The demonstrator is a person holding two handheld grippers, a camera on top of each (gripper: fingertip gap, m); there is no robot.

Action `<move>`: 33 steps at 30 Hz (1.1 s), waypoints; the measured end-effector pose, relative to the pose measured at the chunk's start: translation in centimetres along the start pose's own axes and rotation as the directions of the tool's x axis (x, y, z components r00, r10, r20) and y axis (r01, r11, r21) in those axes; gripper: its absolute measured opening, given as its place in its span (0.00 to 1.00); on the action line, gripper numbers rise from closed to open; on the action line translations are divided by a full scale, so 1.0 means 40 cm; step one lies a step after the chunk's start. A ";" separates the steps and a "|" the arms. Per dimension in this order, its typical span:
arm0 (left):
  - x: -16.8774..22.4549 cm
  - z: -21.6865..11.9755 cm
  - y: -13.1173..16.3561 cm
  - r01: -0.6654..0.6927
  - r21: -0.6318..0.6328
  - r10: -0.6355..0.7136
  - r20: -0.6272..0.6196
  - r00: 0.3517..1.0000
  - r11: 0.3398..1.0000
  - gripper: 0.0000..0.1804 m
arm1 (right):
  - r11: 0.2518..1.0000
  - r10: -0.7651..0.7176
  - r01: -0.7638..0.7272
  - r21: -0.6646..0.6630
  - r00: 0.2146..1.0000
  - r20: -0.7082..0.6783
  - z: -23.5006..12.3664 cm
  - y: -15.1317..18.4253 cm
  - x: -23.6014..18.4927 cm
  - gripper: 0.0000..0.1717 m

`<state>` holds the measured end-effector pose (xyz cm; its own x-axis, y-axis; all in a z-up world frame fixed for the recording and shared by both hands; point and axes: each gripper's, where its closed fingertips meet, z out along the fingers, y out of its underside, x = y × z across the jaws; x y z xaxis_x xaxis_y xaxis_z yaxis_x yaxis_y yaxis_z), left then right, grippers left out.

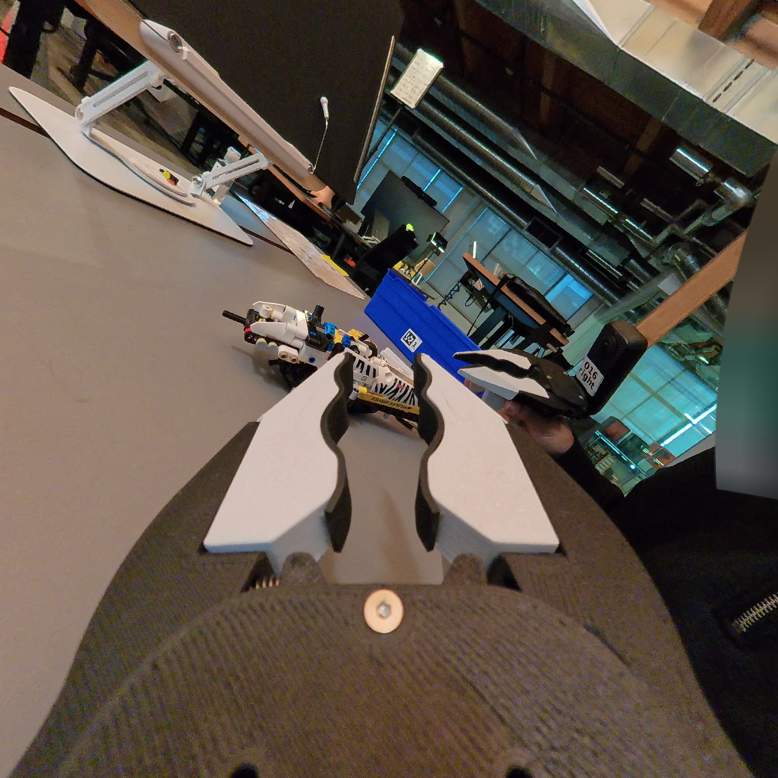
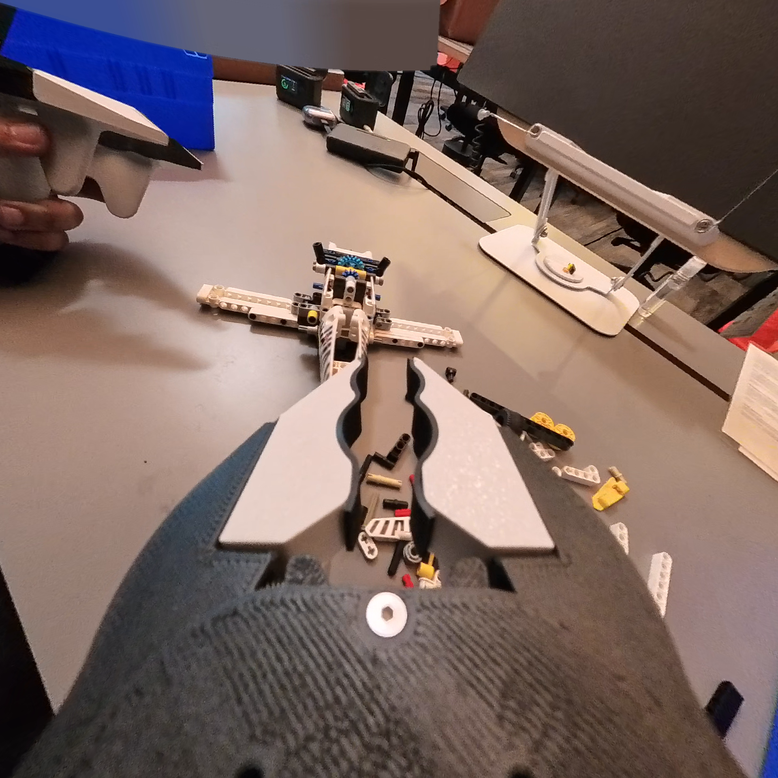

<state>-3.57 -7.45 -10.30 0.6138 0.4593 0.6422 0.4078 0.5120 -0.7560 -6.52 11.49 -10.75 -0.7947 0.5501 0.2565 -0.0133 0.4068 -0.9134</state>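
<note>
desk (image 2: pixel 126 421): grey top; it carries everything below and fills most of both views.
monitor stand (image 2: pixel 560 269): white base near the desk's far right edge in the right wrist view; the left wrist view has it at the far left, with the dark screen above it.
blue bin (image 1: pixel 412 320): on the desk beyond the model in the left wrist view; the right wrist view shows only its wall at the top left corner.
toy plane (image 2: pixel 337 311): white brick-built model with zebra stripes, lying mid-desk. the right wrist view shows both wings spread wide and a blue gear at the far end; the left wrist view shows it side-on with its yellow strip.
left gripper (image 1: pixel 383 362): fingers apart, nothing between the pads; the model's striped body shows beyond the gap. the right wrist view shows it at upper left, off the desk, in a hand (image 2: pixel 25 189).
right gripper (image 2: pixel 385 366): fingers apart, bare desk between the tips, just short of the model's near end. the left wrist view shows it raised beside the bin.
loose parts (image 2: pixel 387 505): small pins and beams scattered under and right of the right gripper, with a black beam carrying yellow wheels (image 2: pixel 551 425); seen in the right wrist view only.
</note>
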 end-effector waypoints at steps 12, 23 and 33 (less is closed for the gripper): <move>-0.002 0.003 0.004 -0.002 -0.012 0.002 0.009 1.000 1.000 0.14 | 1.000 0.020 -0.019 -0.014 0.999 0.029 0.016 0.012 -0.018 0.13; -0.005 0.004 0.005 0.007 -0.014 -0.007 0.013 1.000 1.000 0.14 | 0.995 0.071 -0.065 -0.073 0.994 0.088 0.064 0.047 -0.061 0.26; -0.006 0.005 0.007 0.008 -0.021 -0.008 0.014 1.000 1.000 0.14 | 0.982 0.126 -0.099 -0.161 0.979 0.161 0.159 0.036 -0.079 0.29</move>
<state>-3.74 -7.26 -10.65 0.6007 0.4654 0.6500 0.4270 0.5006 -0.7530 -7.90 5.70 -14.89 -0.8776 0.4718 0.0854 0.1638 0.4625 -0.8713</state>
